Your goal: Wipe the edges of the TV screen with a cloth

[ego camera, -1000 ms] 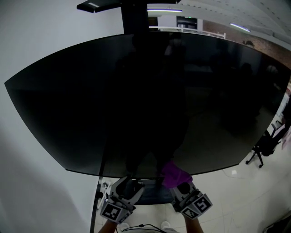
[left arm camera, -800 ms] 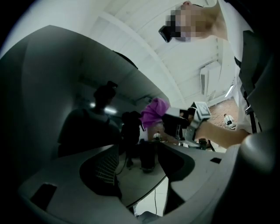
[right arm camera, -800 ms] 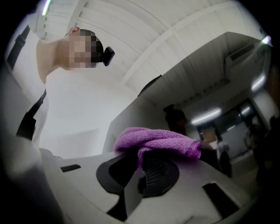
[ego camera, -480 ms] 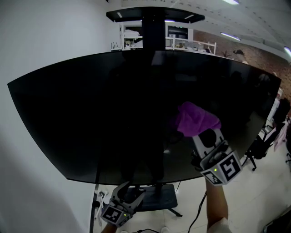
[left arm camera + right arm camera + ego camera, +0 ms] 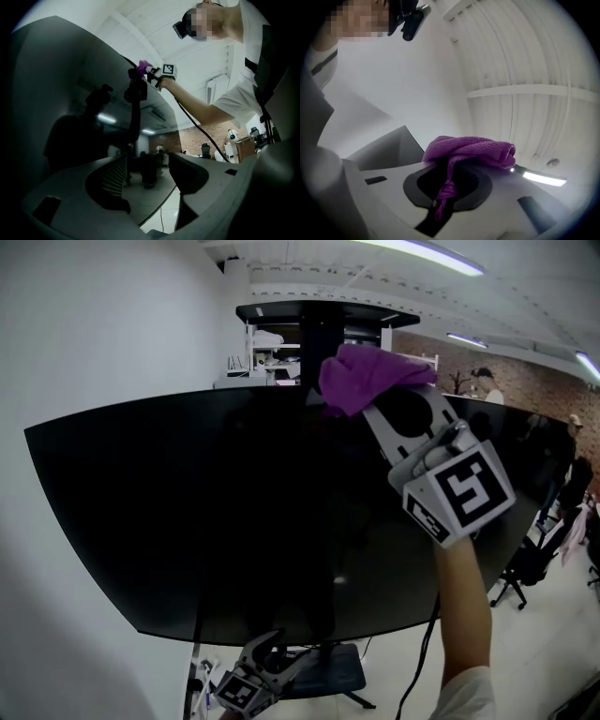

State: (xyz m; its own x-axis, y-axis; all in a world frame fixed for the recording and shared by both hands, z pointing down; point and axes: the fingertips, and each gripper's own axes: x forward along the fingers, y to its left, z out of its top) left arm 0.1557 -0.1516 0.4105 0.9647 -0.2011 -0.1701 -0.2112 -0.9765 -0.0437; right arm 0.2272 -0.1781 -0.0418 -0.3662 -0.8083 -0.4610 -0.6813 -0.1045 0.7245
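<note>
The big dark TV screen (image 5: pixel 234 512) fills the head view, its top edge running across at mid-height. My right gripper (image 5: pixel 375 390) is raised to that top edge near the middle, shut on a purple cloth (image 5: pixel 361 373) that bunches over the edge. In the right gripper view the purple cloth (image 5: pixel 468 150) is pinched between the closed jaws, pointing at the ceiling. My left gripper (image 5: pixel 267 652) hangs low below the screen's bottom edge, jaws apart and empty. In the left gripper view the screen (image 5: pixel 70 103) shows from below, with the cloth (image 5: pixel 143 65) far up.
A black stand column (image 5: pixel 319 343) rises behind the screen. A white wall (image 5: pixel 94 334) lies to the left. The stand's base (image 5: pixel 333 671) sits on the floor under the screen. Office chairs (image 5: pixel 530 563) stand at the right.
My right gripper has risen with the cloth from below the screen's bottom edge, across the screen face, to its top edge. The left gripper has stayed low.
</note>
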